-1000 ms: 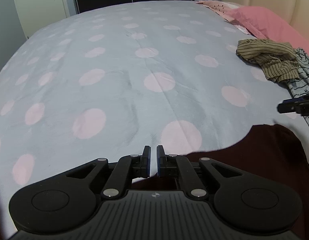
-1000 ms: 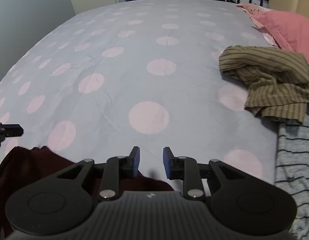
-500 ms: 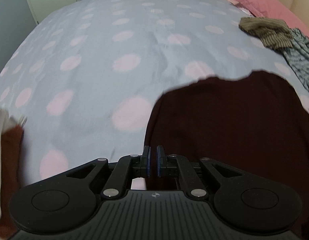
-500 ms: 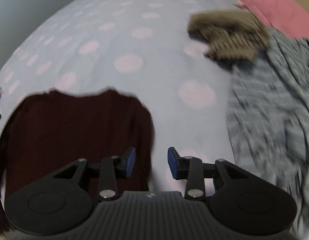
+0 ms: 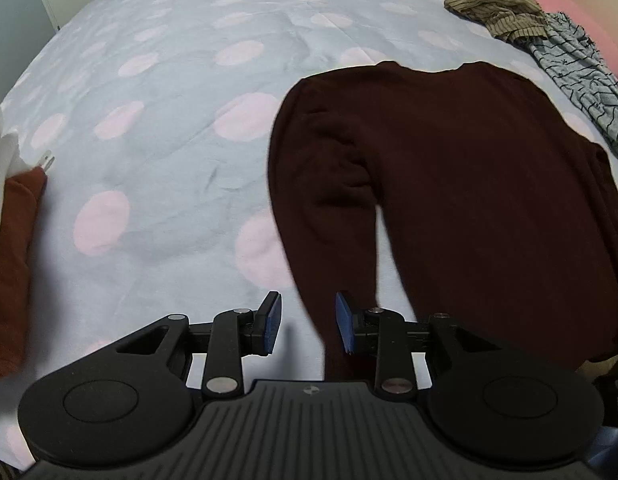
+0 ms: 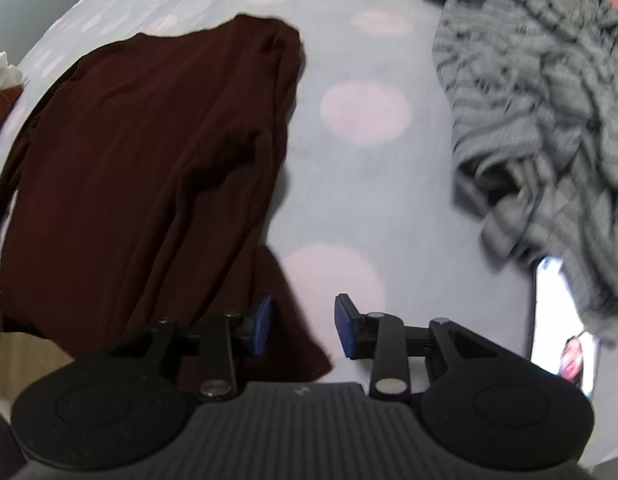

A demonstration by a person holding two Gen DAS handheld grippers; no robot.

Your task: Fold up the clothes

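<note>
Bed (image 5: 181,92): it fills both views, under a grey cover with pale pink dots. One second ago most of the cover was bare; now the dark sweater covers much of the near part.

Sweater (image 5: 469,184): dark maroon, it lies flat on the bed, from the centre to 3 o'clock in the left wrist view and from 9 to 12 o'clock in the right wrist view (image 6: 149,152). Before, only a small piece showed at the bottom edge. Its far edge now lies flat and one sleeve runs down to 6 o'clock. I judge the spreading is done and the folding itself not yet begun.

Other clothes: a grey patterned garment (image 6: 541,92) at 2 o'clock in the right view, well apart from the sweater; a striped olive garment (image 5: 497,16) at 1 o'clock in the left view; an orange-brown folded piece (image 5: 13,256) at 9 o'clock.

Left gripper (image 5: 308,320): its jaws have just been opening. The sleeve passes under the gap, but the pads do not press it, so nothing is held.

Right gripper (image 6: 303,326): jaws partly apart over the sweater's near corner, and no cloth is pinched.

Meaning: both hands are free, and next probably comes a new grip on a sleeve or side.
</note>
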